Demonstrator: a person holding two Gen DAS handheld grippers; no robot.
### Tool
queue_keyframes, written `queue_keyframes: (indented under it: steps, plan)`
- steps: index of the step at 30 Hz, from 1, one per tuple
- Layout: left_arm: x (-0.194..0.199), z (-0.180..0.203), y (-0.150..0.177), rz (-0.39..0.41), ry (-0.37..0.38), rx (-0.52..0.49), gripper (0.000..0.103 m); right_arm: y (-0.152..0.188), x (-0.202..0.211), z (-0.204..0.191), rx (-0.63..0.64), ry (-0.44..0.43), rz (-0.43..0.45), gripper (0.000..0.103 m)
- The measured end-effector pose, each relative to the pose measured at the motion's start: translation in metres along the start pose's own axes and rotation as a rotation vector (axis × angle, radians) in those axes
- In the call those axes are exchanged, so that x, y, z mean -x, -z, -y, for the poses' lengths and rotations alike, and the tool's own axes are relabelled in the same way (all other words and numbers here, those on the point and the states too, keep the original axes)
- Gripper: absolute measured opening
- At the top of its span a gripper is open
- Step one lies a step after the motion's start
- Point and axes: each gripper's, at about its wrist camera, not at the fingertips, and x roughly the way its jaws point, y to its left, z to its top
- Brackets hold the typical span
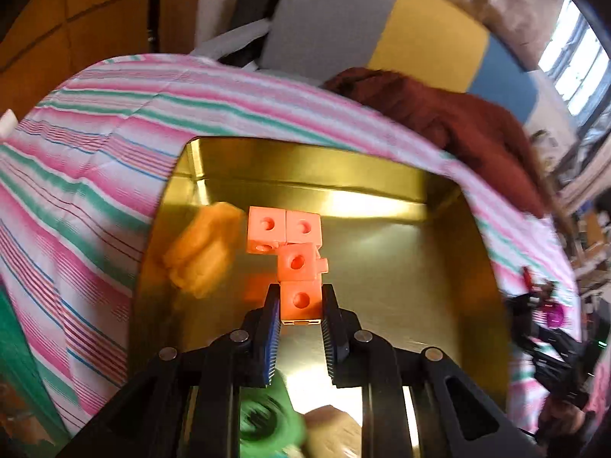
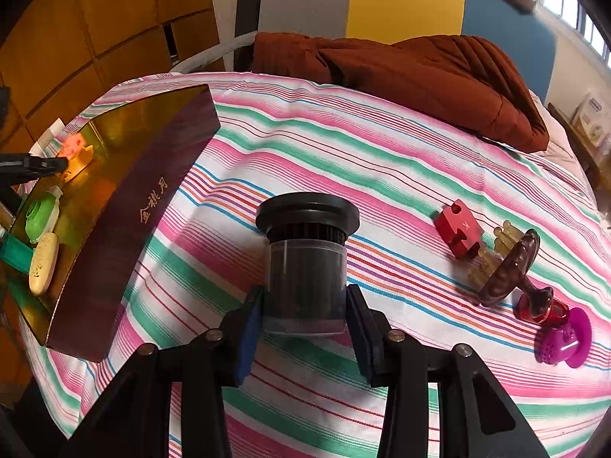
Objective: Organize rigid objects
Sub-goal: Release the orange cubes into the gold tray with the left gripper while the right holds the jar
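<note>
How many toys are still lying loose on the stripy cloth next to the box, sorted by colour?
Red: 2, the red block and the red ring
Purple: 1, the purple cup
Brown: 1, the brown piece
Yellowish clear: 1, the clear piece
Total: 5

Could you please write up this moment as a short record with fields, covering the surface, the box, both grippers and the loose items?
surface: striped cloth
box: gold-lined box, open, at the cloth's left side
in box: green round item, cream oval item
left hand-held gripper: shut on orange linked cubes, above the box interior
right hand-held gripper: shut on dark cylinder
loose on cloth: red block, brown wooden piece, magenta piece
</note>
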Motion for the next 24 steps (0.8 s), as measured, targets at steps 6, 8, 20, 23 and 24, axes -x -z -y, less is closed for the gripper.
queue_keyframes:
  steps: [6,8,20,23,24]
  plan:
    - [-0.023,-0.012,0.001,-0.072,-0.082,0.005,0.023,0.001,0.000,-0.002,0.004,0.001,0.002,0.043]
    - [-0.017,-0.014,0.006,-0.055,-0.083,0.015,0.025,0.001,0.000,-0.002,0.002,0.000,0.002,0.043]
    - [0.050,0.015,0.036,0.196,-0.162,-0.099,0.029,0.004,-0.006,-0.008,0.022,0.016,-0.028,0.042]
    - [0.073,0.026,0.050,0.251,-0.159,-0.138,0.030,0.004,-0.006,-0.008,0.019,0.015,-0.025,0.042]
    - [0.078,0.030,0.054,0.263,-0.161,-0.150,0.030,0.004,-0.006,-0.008,0.019,0.016,-0.024,0.042]
